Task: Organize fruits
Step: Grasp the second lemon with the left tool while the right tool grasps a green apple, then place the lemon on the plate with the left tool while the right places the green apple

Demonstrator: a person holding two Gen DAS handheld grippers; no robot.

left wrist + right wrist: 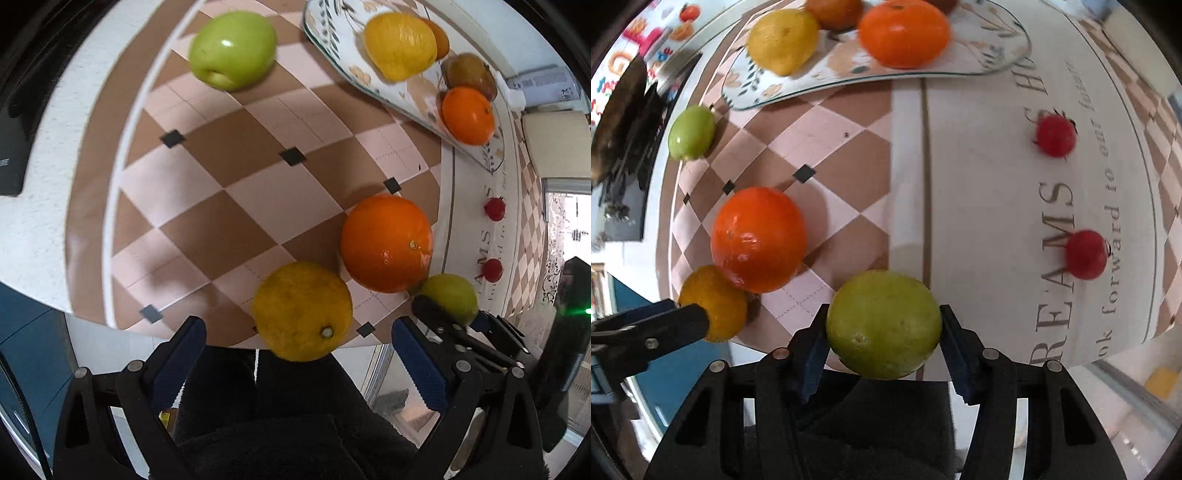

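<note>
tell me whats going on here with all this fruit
A person with two handheld grippers is sorting fruit onto a floral plate. The right gripper is shut on a green lime. The left gripper is open around a yellow lemon, beside a loose orange on the checkered cloth.

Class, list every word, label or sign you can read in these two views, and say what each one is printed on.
"REAMS": large grey letters on the tablecloth, first letter hidden at the table edge.
"forward to our": smaller line beside it on the same cloth; its last word is blurred.
"H": cut off near the plate.
Colourful lettering, top left in the right wrist view: unreadable.
Box label: too blurred.
</note>
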